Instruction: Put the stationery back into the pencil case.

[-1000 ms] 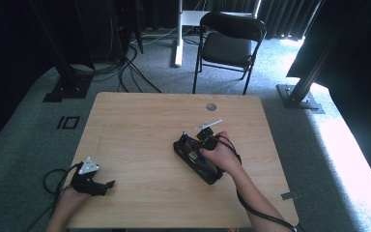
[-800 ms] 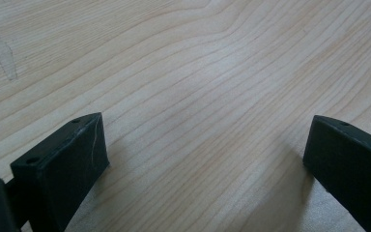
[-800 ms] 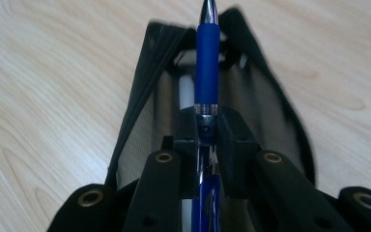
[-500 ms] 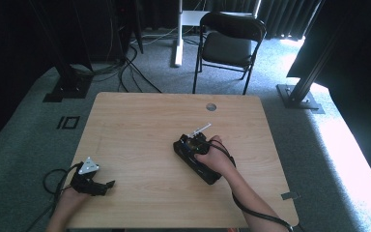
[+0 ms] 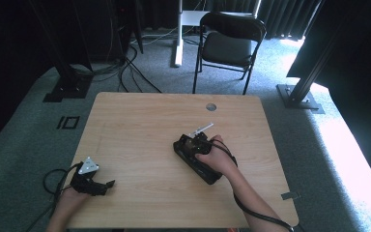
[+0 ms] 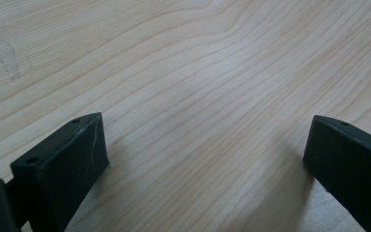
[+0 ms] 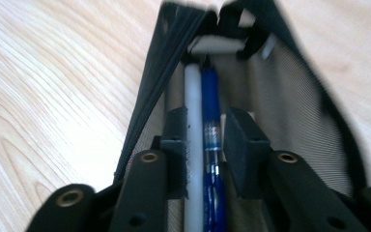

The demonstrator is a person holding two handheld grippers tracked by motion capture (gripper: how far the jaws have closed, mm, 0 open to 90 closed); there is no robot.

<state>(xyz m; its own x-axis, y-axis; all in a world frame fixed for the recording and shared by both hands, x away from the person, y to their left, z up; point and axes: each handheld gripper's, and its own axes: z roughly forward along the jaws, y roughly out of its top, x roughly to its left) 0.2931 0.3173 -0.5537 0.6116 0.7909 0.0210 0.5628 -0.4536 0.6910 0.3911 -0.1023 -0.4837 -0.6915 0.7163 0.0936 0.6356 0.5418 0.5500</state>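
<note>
Pens [image 7: 204, 145] between right tongs [image 7: 206, 140]

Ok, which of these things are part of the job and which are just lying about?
In the job:
- black mesh pencil case
- white pen
- blue pen
- right gripper, jaws just been opening, both pens between them

Lying about:
- left gripper, open over the table
- folding chair
- floor cables

Black claws [image 6: 198, 159], trailing black cables
</note>
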